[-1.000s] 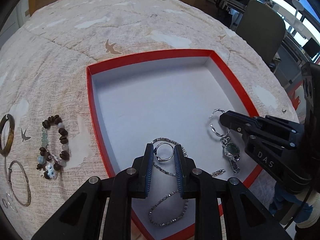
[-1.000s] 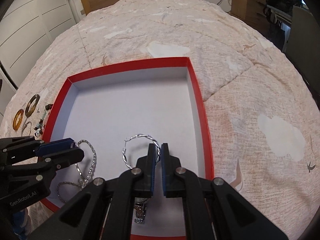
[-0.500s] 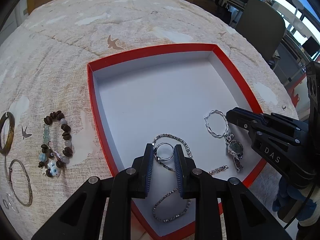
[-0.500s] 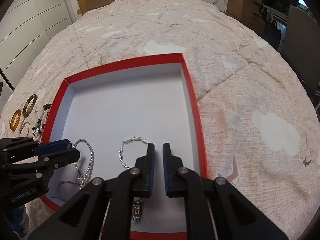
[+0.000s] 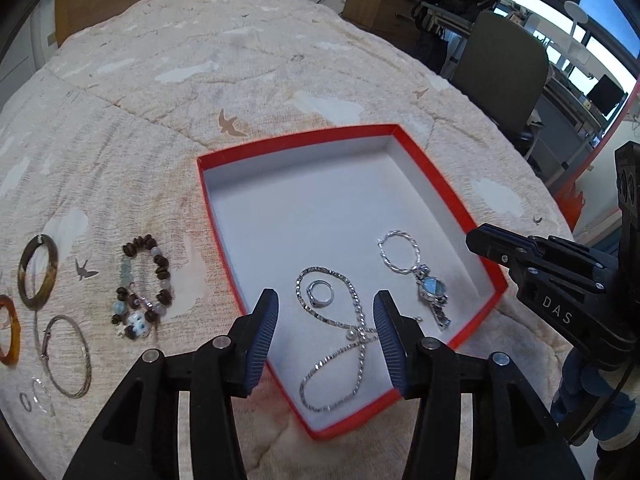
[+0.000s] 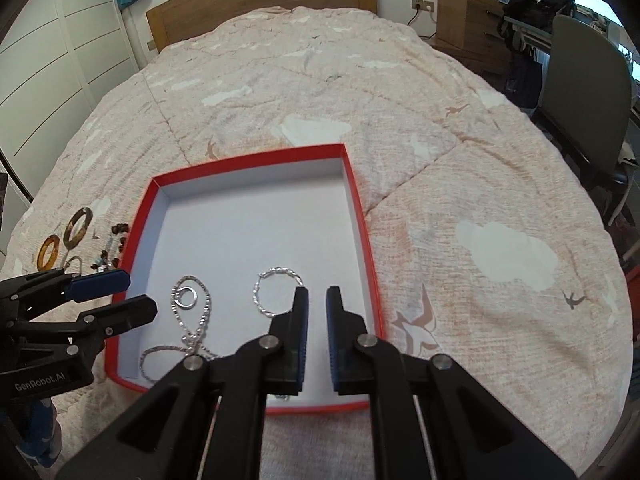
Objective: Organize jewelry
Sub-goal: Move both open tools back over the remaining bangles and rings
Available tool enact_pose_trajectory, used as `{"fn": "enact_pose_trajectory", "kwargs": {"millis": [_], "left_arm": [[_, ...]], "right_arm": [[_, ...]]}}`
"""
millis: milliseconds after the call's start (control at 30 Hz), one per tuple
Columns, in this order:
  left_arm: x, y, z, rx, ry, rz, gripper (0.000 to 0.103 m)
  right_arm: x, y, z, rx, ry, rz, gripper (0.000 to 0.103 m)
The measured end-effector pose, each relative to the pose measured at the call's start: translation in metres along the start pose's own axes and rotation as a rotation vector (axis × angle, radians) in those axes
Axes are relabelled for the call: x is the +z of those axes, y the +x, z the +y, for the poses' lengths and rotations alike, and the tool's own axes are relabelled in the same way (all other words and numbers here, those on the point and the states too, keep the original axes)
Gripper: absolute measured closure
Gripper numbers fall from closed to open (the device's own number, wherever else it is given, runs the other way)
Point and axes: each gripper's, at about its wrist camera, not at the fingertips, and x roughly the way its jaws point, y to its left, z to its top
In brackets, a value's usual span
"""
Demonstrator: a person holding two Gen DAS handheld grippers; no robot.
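Red cardboard forms the rim of the shallow box (image 5: 448, 184), and every place below is given from this box, which lies on a beige bedspread (image 5: 160, 80) printed with birds and clouds. Well apart from its left wall, at the far left, lie an amber ring (image 5: 10, 334) and a dark brown ring (image 5: 38, 272), with a thin metal bangle (image 5: 66, 356) just below them. Nearer to the left wall, but not touching it, lies a beaded bracelet (image 5: 144, 286) of brown and pale beads. The left gripper (image 5: 326, 328) hangs over the near left corner of the box with its blue pads wide apart and nothing between them. Inside the box, on the white floor close to the left wall, a silver chain necklace (image 5: 344, 332) lies in loops, and a small silver ring (image 5: 320, 294) rests inside its upper loop. To the right of these, toward the right wall, a twisted silver hoop (image 5: 400, 250) lies touching a small watch (image 5: 432, 292) with a pale blue face. The right gripper (image 6: 314, 320) is over the near right part of the box; its pads are parted by only a narrow gap and hold nothing. In the right wrist view, the hoop (image 6: 276, 292) lies just left of its fingers.
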Motion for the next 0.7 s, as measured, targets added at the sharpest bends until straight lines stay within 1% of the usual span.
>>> {"fn": "enact_pose_trajectory", "kwargs": {"millis": [133,433,467,500,533,567,700], "left_arm": [[-0.007,-0.032,0.003,0.019,-0.011,-0.031,0.051],[-0.048,-0.109,0.03,0.149,-0.077,-0.074,0.051],[-0.054,-0.118,0.033,0.157,-0.084,-0.082,0.051],[-0.06,-0.127,0.037,0.168,-0.09,-0.091,0.051],[-0.065,-0.138,0.041,0.183,-0.096,-0.101,0.051],[-0.071,-0.148,0.045,0.196,-0.1,-0.112,0.051],[-0.094,-0.182,0.062,0.246,-0.124,-0.146,0.051]], "right_arm": [[-0.002,-0.024,0.009,0.007,-0.003,-0.024,0.094],[-0.019,-0.09,0.052,0.062,-0.022,-0.099,0.092],[-0.021,-0.098,0.057,0.072,-0.023,-0.109,0.086],[-0.024,-0.104,0.062,0.081,-0.023,-0.117,0.078],[-0.026,-0.111,0.067,0.09,-0.023,-0.126,0.074],[-0.029,-0.12,0.074,0.101,-0.026,-0.14,0.072],[-0.038,-0.146,0.098,0.132,-0.052,-0.178,0.072]]}}
